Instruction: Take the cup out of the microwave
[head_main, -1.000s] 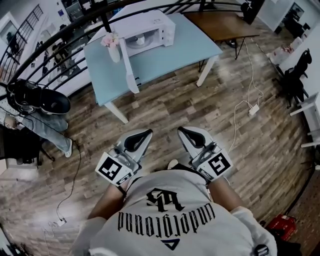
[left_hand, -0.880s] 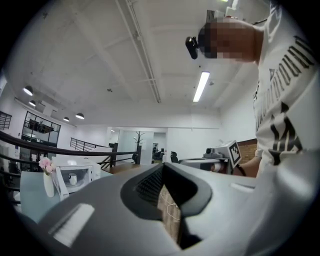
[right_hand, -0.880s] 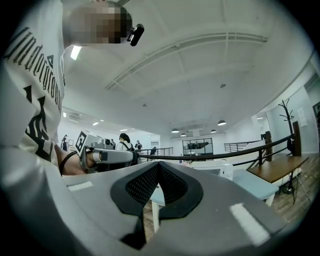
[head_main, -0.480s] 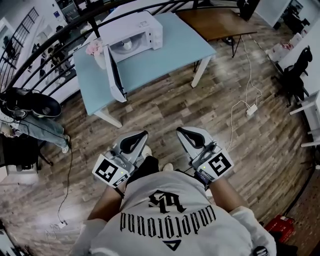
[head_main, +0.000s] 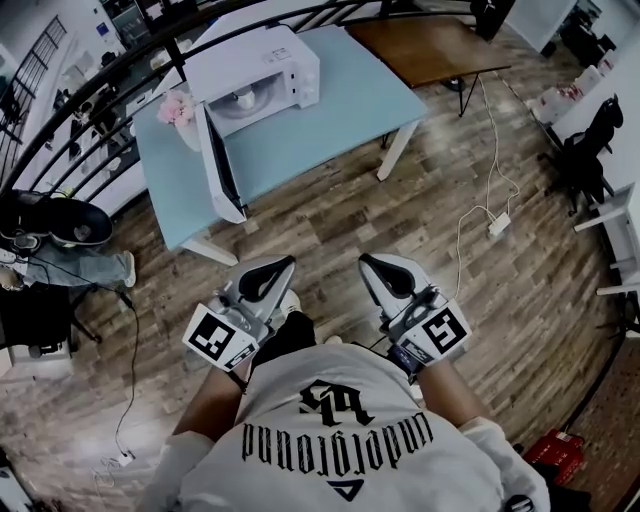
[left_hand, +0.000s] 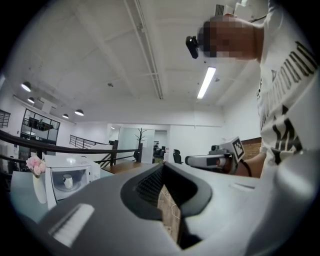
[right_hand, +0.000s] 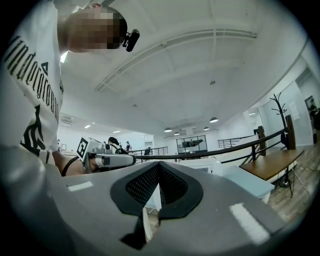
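Head view: nearest, two claws, the left claw (head_main: 288, 264) and right claw (head_main: 366, 260), both clenched on nothing, well short of the surface (head_main: 340, 110). Farther, one microwave (head_main: 270, 55), its door (head_main: 222, 165) swung open, holds one cup (head_main: 243, 98); one flower vase (head_main: 182, 112) stands beside. Reaching in, I judge a claw could clip the door or topple the flower vase.

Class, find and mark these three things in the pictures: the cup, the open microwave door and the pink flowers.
cup (head_main: 243, 99): head view, on its white body.
microwave door (head_main: 224, 165): head view, on the middle of its dark inner face.
pink flowers (head_main: 175, 107): head view, on the blooms.
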